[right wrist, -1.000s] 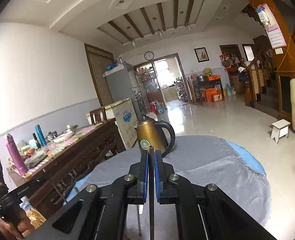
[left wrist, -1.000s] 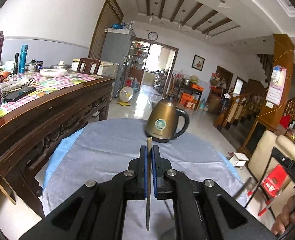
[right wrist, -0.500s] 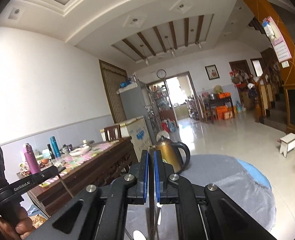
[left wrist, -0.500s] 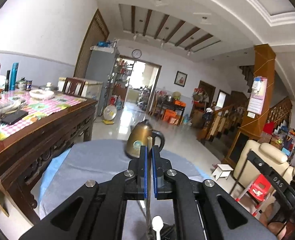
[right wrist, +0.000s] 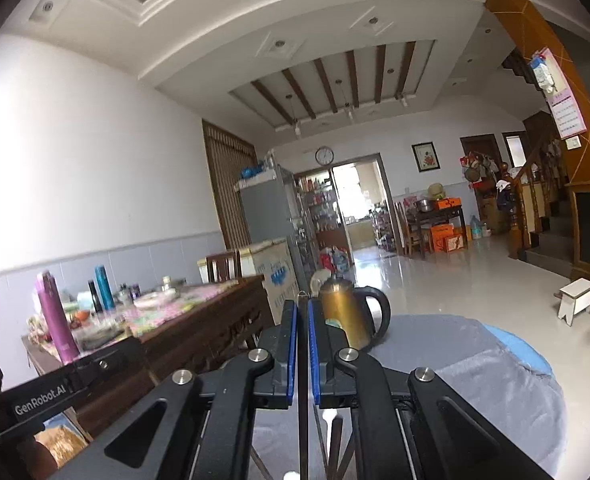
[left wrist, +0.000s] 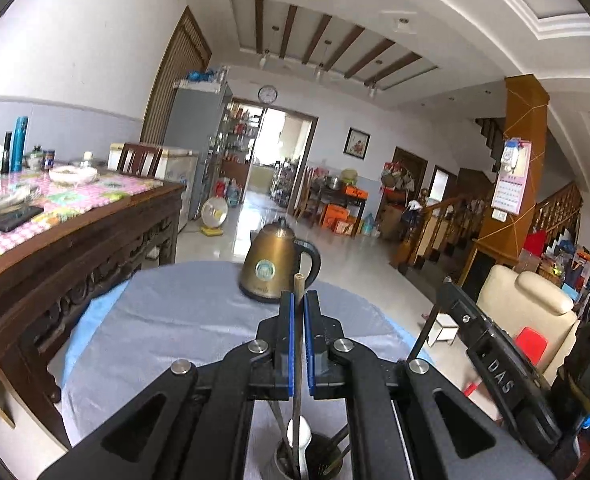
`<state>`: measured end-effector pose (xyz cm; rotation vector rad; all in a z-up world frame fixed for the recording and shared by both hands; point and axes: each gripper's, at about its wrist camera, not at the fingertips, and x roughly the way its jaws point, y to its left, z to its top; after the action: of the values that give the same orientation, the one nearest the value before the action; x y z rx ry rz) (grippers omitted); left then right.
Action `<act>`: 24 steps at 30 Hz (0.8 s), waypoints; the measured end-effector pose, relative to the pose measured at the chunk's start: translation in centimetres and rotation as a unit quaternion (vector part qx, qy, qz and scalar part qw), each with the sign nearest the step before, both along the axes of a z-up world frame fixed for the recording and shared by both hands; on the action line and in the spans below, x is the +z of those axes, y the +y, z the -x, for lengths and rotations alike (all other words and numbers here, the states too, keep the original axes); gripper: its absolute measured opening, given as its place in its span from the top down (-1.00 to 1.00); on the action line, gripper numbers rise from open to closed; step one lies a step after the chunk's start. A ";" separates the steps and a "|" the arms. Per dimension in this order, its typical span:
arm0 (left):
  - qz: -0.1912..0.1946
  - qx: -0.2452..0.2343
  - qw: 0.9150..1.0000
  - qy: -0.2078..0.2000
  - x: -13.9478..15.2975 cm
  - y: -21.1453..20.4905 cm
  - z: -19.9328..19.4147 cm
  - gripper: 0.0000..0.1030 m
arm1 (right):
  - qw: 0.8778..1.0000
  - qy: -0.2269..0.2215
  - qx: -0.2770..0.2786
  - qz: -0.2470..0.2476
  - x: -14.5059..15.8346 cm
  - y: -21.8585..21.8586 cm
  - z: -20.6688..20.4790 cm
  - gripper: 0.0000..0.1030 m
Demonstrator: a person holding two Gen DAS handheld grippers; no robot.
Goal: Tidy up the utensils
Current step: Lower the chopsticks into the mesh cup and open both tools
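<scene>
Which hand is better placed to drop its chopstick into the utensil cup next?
Probably the left. The left tool grips a chopstick whose lower end hangs right over the utensil cup. The right tool also grips a stick, but the cup is not clear in its view.

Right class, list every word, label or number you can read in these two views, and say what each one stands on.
"DAS" on the black bar of the other handheld device.
"GenRobot.AI" on the black bar of the other handheld device.
Kettle round sticker: too small to read.
Wall calendar: figures blurred.
Wall clock: numerals unreadable.
White chest's blue print: unreadable.
</scene>
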<state>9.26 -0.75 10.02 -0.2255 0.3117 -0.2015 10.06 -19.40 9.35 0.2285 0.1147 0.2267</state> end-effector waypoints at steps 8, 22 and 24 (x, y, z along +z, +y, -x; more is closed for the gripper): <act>0.011 -0.005 1.000 0.020 -1.4 0.5 0.2 0.91 | 1.000 0.020 0.000 0.010 -1.7 0.0 0.7 0.87; 0.012 -0.018 0.999 0.034 -1.8 0.4 1.9 0.91 | 0.999 0.043 0.010 0.013 -3.1 -0.1 2.8 0.87; 0.011 -0.019 0.999 0.038 -2.0 0.5 2.0 0.91 | 0.999 0.047 0.013 0.014 -3.2 -0.1 3.0 0.87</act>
<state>7.29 -0.26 8.05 -0.2501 0.3895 -0.2341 7.05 -19.49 6.11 0.2103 0.2138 0.2410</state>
